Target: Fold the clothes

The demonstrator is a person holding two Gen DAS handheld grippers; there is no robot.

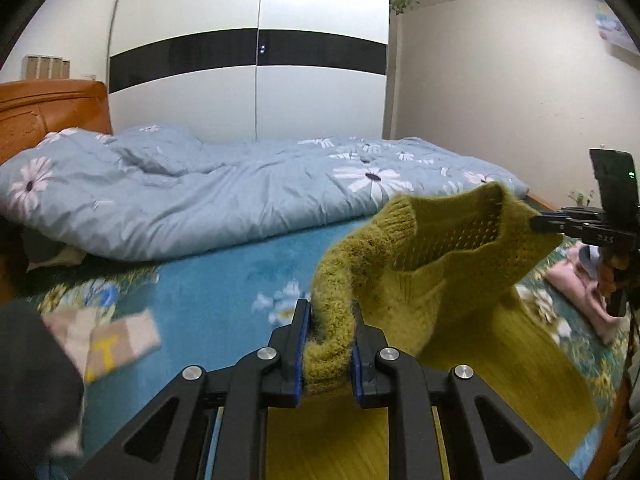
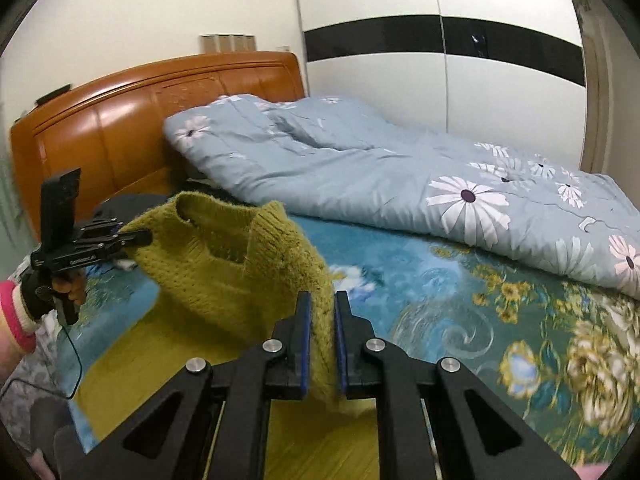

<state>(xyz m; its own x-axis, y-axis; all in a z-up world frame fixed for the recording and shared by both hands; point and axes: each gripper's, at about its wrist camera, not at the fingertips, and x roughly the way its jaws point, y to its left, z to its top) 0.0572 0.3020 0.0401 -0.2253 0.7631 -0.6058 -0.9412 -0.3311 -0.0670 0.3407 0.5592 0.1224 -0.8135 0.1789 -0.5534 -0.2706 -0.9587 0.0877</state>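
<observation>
The left gripper [image 1: 329, 344] and right gripper [image 2: 320, 340] each pinch a shoulder of the olive knit sweater [image 1: 432, 264], held above the bed sheet [image 1: 208, 280], neckline uppermost, body hanging down.

A light blue duvet [image 1: 200, 196] with white daisies lies bunched on the bed, over a blue floral sheet [image 2: 460, 304]. Behind the duvet stands a white wardrobe [image 1: 256, 80] with a black band. At the duvet's end rises an orange wooden headboard [image 2: 132, 120].

Bed [image 2: 420, 280], blue floral sheet: pale-blue daisy quilt [image 1: 224, 196] along far side, pink garment [image 1: 580, 292] near foot.
</observation>
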